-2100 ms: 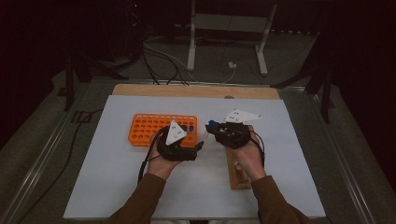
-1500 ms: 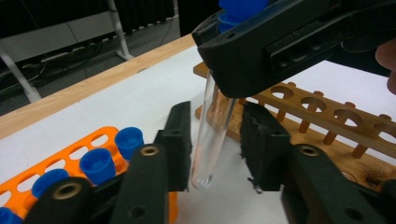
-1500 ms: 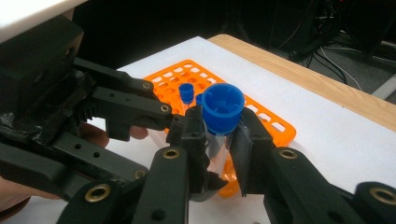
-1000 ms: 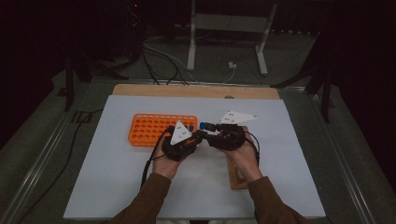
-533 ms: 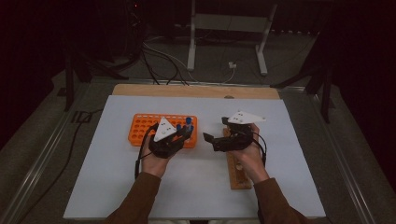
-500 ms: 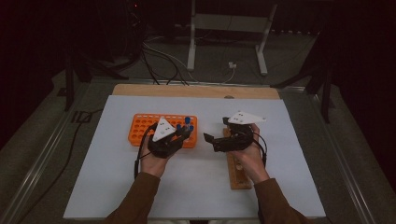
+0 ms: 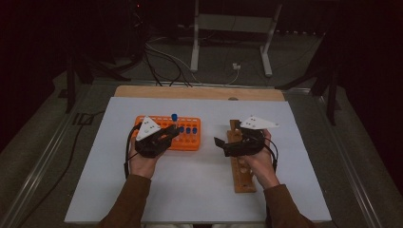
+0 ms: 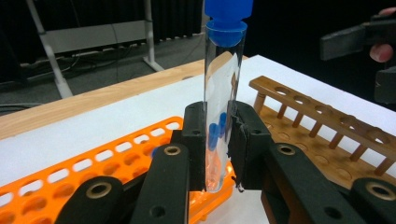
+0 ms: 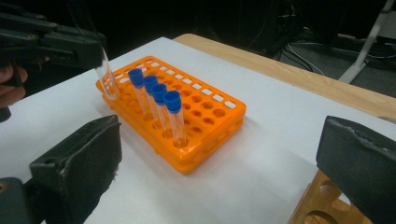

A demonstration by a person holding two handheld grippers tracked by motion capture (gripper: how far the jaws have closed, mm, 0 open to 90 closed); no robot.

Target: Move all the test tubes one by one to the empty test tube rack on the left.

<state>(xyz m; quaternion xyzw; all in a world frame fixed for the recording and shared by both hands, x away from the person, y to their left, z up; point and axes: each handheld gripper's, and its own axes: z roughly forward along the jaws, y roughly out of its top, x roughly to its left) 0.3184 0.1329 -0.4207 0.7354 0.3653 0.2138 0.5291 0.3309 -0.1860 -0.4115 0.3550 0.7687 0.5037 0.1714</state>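
Now: left gripper holds a capped tube over the orange rack

From the high view I see my left gripper [image 7: 174, 132] over the near-left part of the orange rack [image 7: 190, 142], with the blue cap of a test tube [image 7: 174, 117] standing up above its jaws. My right gripper [image 7: 219, 143] sits over the wooden rack [image 7: 243, 178], which lies well apart from the orange one on the white mat [image 7: 199, 190]. A few blue-capped tubes [image 7: 188, 129] stand in the orange rack just right of the held one.

In the left gripper view the jaws are clamped on the clear test tube [image 8: 221, 93] around its lower half. It stands upright, blue cap on top, its rounded bottom just above the orange rack [image 8: 93, 163]; I cannot tell whether it touches the rack. The wooden rack [image 8: 322, 121] lies beyond to the right, and the right gripper [image 8: 355, 39] shows at the upper right edge.

In the right gripper view my jaws stand wide apart with nothing between them. Four capped tubes [image 9: 159, 100] stand in a row in the orange rack [image 9: 210, 116]. The left gripper [image 9: 100, 53] comes in from the upper left with the held tube [image 9: 106, 77] tilted over the rack's far corner. A corner of the wooden rack [image 9: 322, 205] shows at the bottom right.
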